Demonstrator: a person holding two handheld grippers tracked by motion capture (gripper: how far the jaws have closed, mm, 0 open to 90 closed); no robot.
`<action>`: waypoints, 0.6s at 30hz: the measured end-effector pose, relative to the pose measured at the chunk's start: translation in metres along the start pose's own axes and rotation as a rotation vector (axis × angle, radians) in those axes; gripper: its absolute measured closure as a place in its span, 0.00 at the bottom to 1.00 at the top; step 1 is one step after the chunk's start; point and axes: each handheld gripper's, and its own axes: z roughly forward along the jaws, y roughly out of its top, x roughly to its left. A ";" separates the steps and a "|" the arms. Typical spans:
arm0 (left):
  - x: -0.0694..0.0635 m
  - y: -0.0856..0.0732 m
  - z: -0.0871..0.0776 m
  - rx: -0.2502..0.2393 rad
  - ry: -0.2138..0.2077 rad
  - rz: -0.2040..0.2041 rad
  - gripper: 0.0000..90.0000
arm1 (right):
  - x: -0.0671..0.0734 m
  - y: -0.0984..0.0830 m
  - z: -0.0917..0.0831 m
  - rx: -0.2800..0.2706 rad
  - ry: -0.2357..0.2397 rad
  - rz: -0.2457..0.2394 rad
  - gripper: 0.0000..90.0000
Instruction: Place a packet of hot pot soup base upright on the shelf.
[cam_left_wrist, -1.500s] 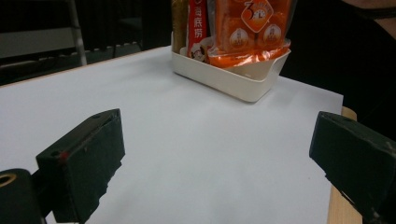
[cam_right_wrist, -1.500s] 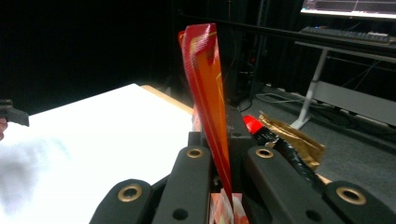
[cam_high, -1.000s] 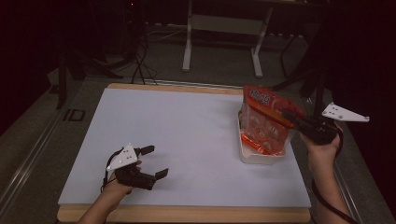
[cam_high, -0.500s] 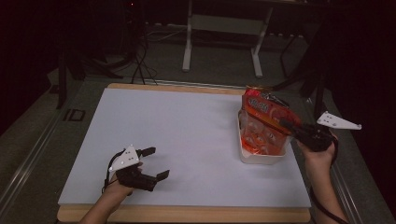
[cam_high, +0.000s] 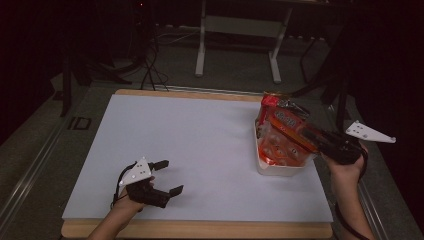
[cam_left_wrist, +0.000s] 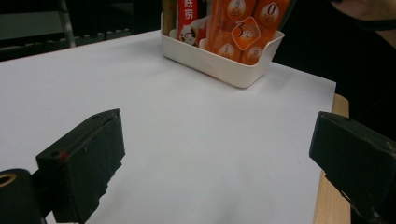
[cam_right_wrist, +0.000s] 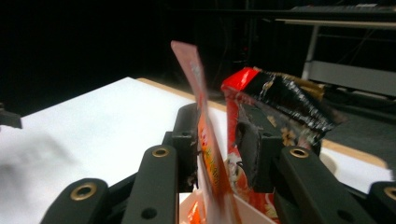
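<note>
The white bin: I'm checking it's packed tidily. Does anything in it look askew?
Yes. In the white bin, the orange snack packet leans tilted above the rim, between the right gripper jaws, which have just been opening.

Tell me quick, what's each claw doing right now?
Left gripper: open, holding nothing, resting over the white table.
Right gripper: jaws just opening, orange snack packet between them, over the white bin.

Orange snack bags (cam_high: 282, 137), white bin (cam_high: 280, 167)
</note>
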 end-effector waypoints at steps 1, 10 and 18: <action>0.000 0.000 0.000 -0.001 -0.001 -0.001 0.04 | 0.000 0.000 0.000 0.000 0.000 0.000 0.73; 0.001 -0.001 -0.002 0.000 0.000 -0.003 0.04 | 0.018 0.020 -0.003 -0.035 0.025 -0.007 0.53; -0.001 -0.001 -0.002 0.000 -0.003 0.001 0.04 | 0.040 0.034 0.002 -0.040 0.070 -0.007 0.22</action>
